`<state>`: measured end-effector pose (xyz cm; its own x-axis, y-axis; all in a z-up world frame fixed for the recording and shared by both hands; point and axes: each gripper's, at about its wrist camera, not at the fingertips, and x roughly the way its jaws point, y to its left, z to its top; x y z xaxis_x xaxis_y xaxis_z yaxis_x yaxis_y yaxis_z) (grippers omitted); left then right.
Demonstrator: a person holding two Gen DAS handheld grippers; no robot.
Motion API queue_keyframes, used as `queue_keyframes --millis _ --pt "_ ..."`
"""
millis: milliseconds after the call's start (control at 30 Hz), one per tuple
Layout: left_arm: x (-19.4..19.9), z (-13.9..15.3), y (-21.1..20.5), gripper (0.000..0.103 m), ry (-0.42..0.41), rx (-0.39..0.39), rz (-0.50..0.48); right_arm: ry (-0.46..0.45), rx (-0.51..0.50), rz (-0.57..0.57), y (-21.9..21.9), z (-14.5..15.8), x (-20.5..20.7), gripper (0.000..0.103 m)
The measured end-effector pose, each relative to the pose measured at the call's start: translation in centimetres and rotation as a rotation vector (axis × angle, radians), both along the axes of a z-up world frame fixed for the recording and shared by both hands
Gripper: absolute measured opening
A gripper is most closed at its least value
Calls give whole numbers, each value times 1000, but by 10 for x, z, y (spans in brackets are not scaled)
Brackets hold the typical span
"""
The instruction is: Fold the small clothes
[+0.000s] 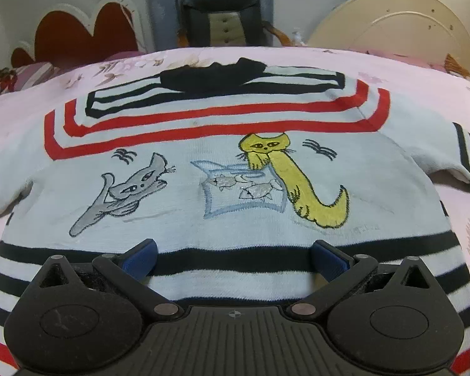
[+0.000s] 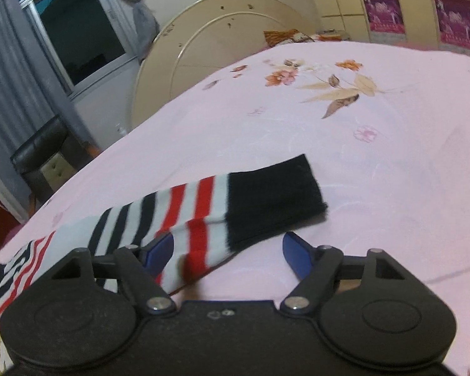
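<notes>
A small white sweater (image 1: 235, 172) with red and black stripes, a grey cat, a fish tank and a yellow cat lies flat, front up, on the pink bed sheet (image 1: 423, 94). My left gripper (image 1: 235, 260) is open just above its striped bottom hem, blue fingertips (image 1: 141, 258) wide apart. In the right wrist view the sweater's right sleeve (image 2: 203, 216) stretches out on the sheet, ending in a black cuff (image 2: 272, 194). My right gripper (image 2: 228, 253) is open over the sleeve near the cuff, with the sleeve between its fingers.
The pink floral sheet (image 2: 360, 156) extends far to the right. A cream round headboard (image 2: 222, 44) stands at the bed's far end, a black chair (image 1: 222, 9) and a window with grey curtains (image 2: 15, 72) beyond it. A red heart-shaped panel (image 1: 84, 34) is at back left.
</notes>
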<state>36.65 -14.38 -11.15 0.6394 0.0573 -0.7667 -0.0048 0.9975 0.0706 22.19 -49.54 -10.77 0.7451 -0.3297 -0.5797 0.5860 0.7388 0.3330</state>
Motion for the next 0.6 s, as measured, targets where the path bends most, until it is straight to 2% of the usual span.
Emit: queue_keyframes --millis 100,200,267,367,467,600 --pt "4 -1 -2 103 5 -3 8 -24 19 -11 -10 -3 1 73" --pt "6 -3 1 103 4 -23 15 -35 21 -10 -16 -3 6 61" --pt "6 -3 1 103 1 -18 1 -42 18 -9 -20 -4 8 38" --pt "8 2 4 103 3 -24 -7 -38 1 -14 -24 -5 13 17" --pt "4 13 10 103 -36 -37 -24 -49 -64 3 -15 4 16 9" --pt "6 20 30 103 -59 -102 -25 -73 -166 106 20 24 26 9"
